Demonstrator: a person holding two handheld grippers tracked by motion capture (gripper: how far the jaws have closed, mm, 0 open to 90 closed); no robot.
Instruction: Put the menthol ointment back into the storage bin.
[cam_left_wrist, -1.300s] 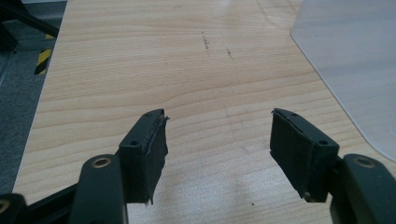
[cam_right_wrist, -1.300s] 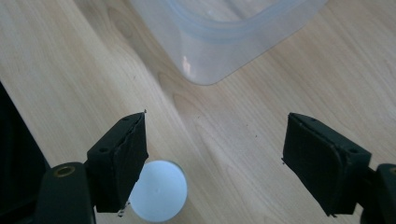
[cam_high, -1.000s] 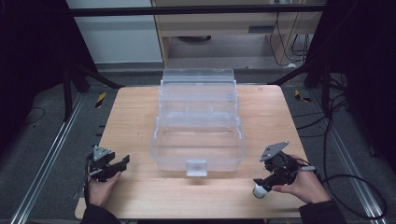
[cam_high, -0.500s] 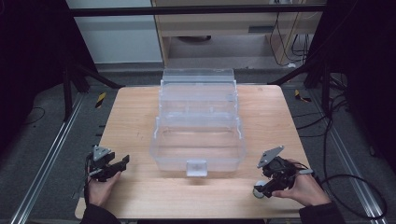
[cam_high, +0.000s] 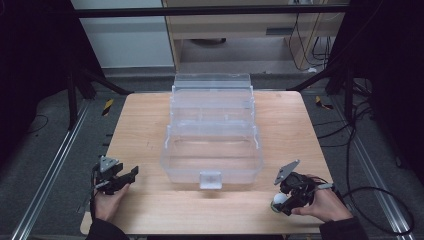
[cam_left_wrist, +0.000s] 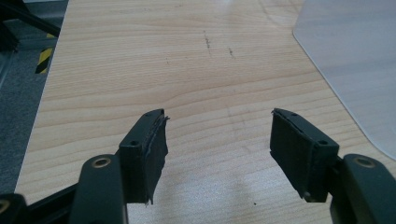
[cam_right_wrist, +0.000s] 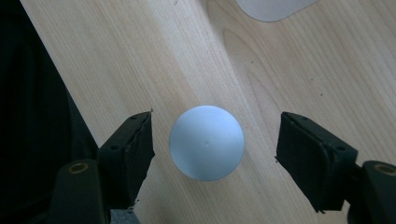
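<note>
A white ball (cam_right_wrist: 206, 142) lies on the wooden table (cam_high: 150, 125) near its front right edge, also seen from above (cam_high: 278, 200). My right gripper (cam_right_wrist: 217, 116) points down over it with one jaw on each side. The jaws have just been closing, but a gap remains on both sides and the pads do not touch the ball. In the high view this right gripper (cam_high: 281, 204) is in a hand at the lower right. My left gripper (cam_left_wrist: 218, 114) rests open over bare wood, nothing between its jaws, at the front left (cam_high: 131, 172).
A clear plastic tiered bin (cam_high: 212, 145) stands open in the middle of the table, with its latch facing the front edge. Its corner (cam_left_wrist: 355, 60) shows to the right of the left gripper. The table's front edge lies close beside the ball.
The right gripper has shifted slightly toward the front edge and settled around the ball, and its jaws have narrowed. The left hand has not moved.
</note>
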